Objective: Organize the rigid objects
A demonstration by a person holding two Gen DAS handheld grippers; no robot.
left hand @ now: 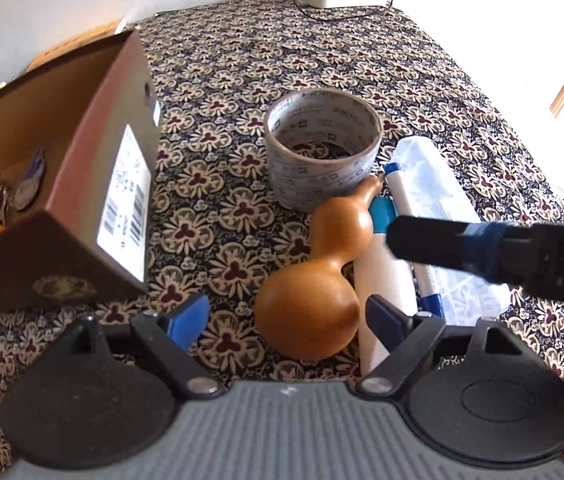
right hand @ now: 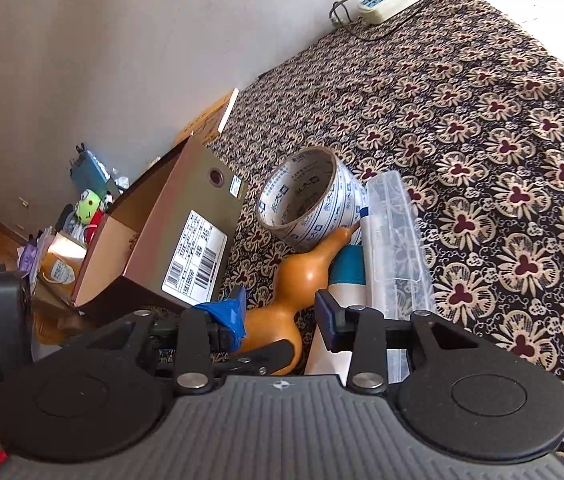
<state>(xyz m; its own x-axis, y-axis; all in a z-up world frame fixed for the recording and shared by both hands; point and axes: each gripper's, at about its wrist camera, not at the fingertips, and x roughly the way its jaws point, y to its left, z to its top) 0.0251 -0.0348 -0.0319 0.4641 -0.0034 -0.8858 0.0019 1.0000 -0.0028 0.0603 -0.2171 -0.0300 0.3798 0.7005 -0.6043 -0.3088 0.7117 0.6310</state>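
Gourd between both tools

My right tool (right hand: 279, 318) straddles the gourd (right hand: 282, 280) part-open, ungripped; its neck points away; my left tool (left hand: 286, 320) gapes empty.

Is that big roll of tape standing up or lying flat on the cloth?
Lying flat: the tape roll rests on one open end on the patterned cloth, hole facing up, and the cloth's pattern shows through its middle.

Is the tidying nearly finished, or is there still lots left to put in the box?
Not nearly. Done: a few small things already lie in the cardboard box. In hand: nothing; the left gripper and right gripper are open near the gourd. Left: gourd, tape roll, marker, white tube and clear case.
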